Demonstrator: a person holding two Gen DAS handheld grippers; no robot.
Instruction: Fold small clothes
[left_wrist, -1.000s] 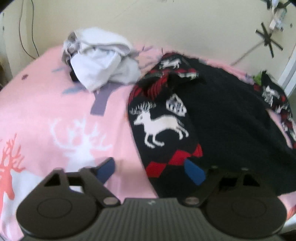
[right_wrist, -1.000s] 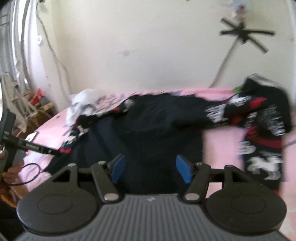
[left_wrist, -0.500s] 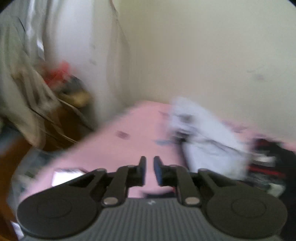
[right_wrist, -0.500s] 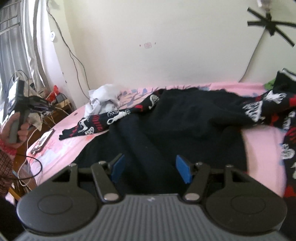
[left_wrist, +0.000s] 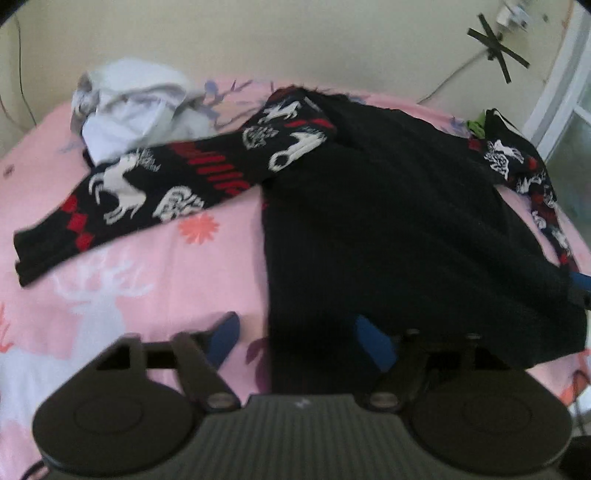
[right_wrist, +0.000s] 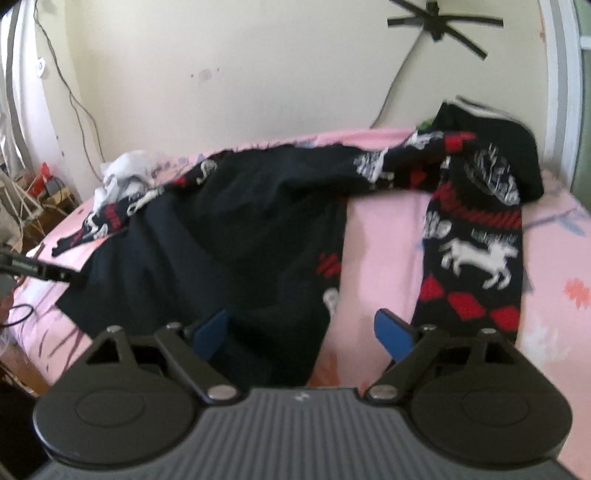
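A black sweater (left_wrist: 388, 221) with red and white reindeer sleeves lies spread on the pink bed sheet (left_wrist: 147, 277). Its left sleeve (left_wrist: 147, 192) stretches out flat to the left. In the right wrist view the body (right_wrist: 240, 229) lies at the centre and the other sleeve (right_wrist: 476, 251) hangs bent at the right. My left gripper (left_wrist: 295, 336) is open over the sweater's lower left hem. My right gripper (right_wrist: 303, 328) is open over the lower right hem. Neither holds anything.
A crumpled white garment (left_wrist: 136, 107) lies at the far left of the bed, also in the right wrist view (right_wrist: 125, 173). The wall is right behind the bed. A cluttered stand (right_wrist: 33, 199) is beyond the bed's left edge.
The left gripper swung away toward the room's corner while nearly shut, then came back over the hem and opened. The left sleeve now lies stretched out. The right gripper shifted right and opened wider.
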